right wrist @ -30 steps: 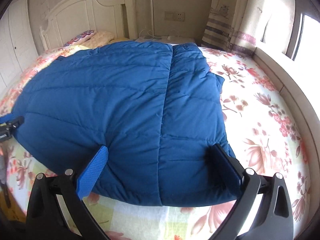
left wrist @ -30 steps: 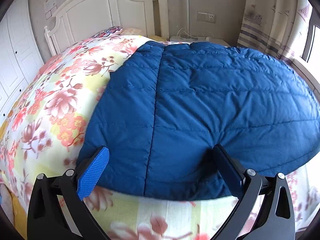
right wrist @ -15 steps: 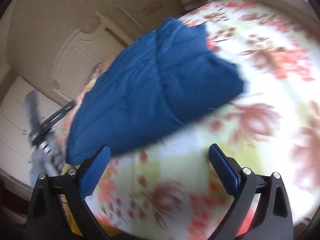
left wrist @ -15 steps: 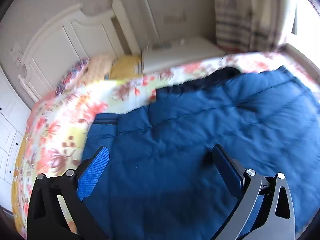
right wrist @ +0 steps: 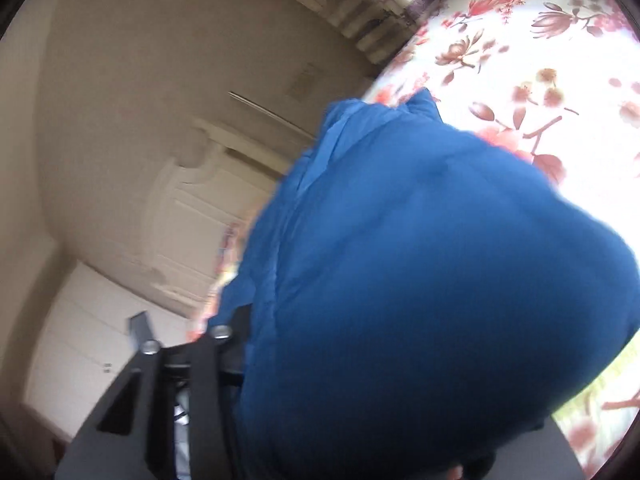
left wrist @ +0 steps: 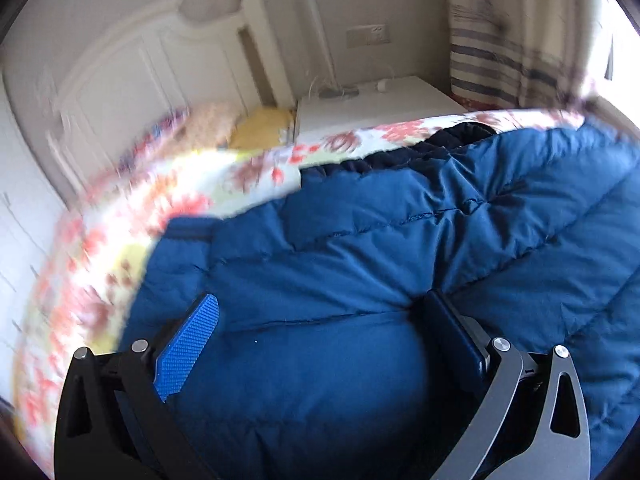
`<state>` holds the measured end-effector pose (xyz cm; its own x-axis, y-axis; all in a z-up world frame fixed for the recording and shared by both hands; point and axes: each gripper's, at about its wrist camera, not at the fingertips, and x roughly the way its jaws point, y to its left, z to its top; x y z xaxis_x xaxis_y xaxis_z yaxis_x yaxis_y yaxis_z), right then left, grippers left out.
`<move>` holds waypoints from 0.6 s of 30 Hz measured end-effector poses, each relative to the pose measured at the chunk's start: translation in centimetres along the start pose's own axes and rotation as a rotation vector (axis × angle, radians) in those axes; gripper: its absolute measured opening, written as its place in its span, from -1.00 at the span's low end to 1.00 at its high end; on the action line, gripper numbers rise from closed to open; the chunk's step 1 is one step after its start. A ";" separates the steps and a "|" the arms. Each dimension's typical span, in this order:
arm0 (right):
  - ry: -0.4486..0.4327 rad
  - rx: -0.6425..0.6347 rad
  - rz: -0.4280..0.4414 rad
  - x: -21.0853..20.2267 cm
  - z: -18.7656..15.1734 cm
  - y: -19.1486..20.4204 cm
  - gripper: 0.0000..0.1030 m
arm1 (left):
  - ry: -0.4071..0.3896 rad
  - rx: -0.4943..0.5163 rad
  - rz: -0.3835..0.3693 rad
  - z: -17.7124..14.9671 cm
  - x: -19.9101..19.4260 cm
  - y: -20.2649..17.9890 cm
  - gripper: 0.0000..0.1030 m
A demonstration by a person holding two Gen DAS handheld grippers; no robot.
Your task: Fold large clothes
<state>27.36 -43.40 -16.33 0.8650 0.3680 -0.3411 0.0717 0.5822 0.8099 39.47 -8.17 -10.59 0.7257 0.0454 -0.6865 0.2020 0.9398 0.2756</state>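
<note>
A blue quilted down jacket (left wrist: 380, 264) lies on the floral bedspread (left wrist: 132, 208). In the left wrist view my left gripper (left wrist: 320, 332) stands with its jaws wide apart, and the jacket's padded fabric bulges up between the blue-padded fingers (left wrist: 188, 344). In the right wrist view the jacket (right wrist: 420, 280) bulges close to the lens and hides most of my right gripper; only its left arm shows, tight against the fabric. The view is tilted and blurred. The jacket fabric appears bunched in the right gripper.
A white headboard (left wrist: 132, 92) stands at the back with pillows (left wrist: 224, 124) below it. A white nightstand (left wrist: 380, 100) with cables sits beside the bed. A striped curtain (left wrist: 512, 40) hangs at the right by the window. A white wardrobe (right wrist: 92, 344) stands at the left.
Both grippers have moved forward onto the jacket. The right gripper swung and tilted, and blue fabric now fills its view. The left gripper sits over the fabric with its jaws still apart.
</note>
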 end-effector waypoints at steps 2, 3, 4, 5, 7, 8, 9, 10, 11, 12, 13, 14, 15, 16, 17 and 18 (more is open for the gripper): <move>-0.028 -0.090 0.013 -2.5 -0.4 1.3 -0.35 | -0.026 0.022 -0.001 0.6 -1.1 -1.6 0.90; -0.042 -0.122 0.013 -3.6 -0.5 1.8 -0.35 | -0.033 -0.003 -0.016 1.1 -1.7 -2.0 0.90; -0.064 -0.159 0.003 -4.9 -0.6 2.3 -0.35 | -0.041 -0.039 -0.052 1.8 -2.3 -2.2 0.90; -0.081 -0.184 -0.007 -5.9 -0.5 2.4 -0.35 | -0.049 -0.079 -0.101 2.8 -3.0 -2.6 0.90; -0.103 -0.199 -0.029 -8.2 0.1 2.3 -0.35 | -0.052 -0.078 -0.136 5.3 -3.5 -4.2 0.90; -0.108 -0.209 -0.047 -8.7 0.4 2.4 -0.35 | -0.043 -0.039 -0.136 6.8 -3.3 -5.8 0.90; -0.114 -0.223 -0.062 -9.6 0.4 2.3 -0.35 | -0.022 -0.005 -0.137 7.8 -2.8 -7.0 0.90; -0.120 -0.237 -0.075 -10.6 0.2 2.4 -0.35 | 0.012 0.029 -0.144 8.5 -1.9 -8.5 0.91; -0.124 -0.245 -0.081 -11.4 0.1 2.4 -0.35 | 0.058 0.080 -0.139 8.7 -0.4 -10.6 0.91; -0.129 -0.254 -0.088 -11.9 -0.2 2.5 -0.34 | 0.089 0.127 -0.116 8.5 0.9 -12.0 0.91; -0.133 -0.271 -0.099 -12.6 -0.4 3.0 -0.34 | 0.116 0.167 -0.101 7.8 2.2 -13.4 0.91; -0.136 -0.283 -0.106 -13.1 -0.6 3.0 -0.34 | 0.096 0.151 -0.099 7.5 2.0 -13.5 0.91; -0.139 -0.296 -0.113 -13.2 -0.6 3.4 -0.34 | 0.083 0.123 -0.108 7.3 1.5 -12.7 0.91; -0.136 -0.314 -0.127 -13.0 -0.2 3.6 -0.34 | 0.079 0.071 -0.139 7.1 0.4 -11.2 0.90; -0.133 -0.329 -0.144 -12.7 -0.3 4.0 -0.34 | 0.067 0.037 -0.156 6.6 -0.9 -10.1 0.83; -0.136 -0.344 -0.148 -12.5 -0.2 4.5 -0.34 | 0.037 0.013 -0.167 6.0 -2.6 -8.8 0.83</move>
<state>16.79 -45.26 -8.53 0.9174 0.1754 -0.3572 0.0503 0.8394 0.5412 39.70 -18.54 -7.17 0.6566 -0.0979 -0.7479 0.3258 0.9311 0.1642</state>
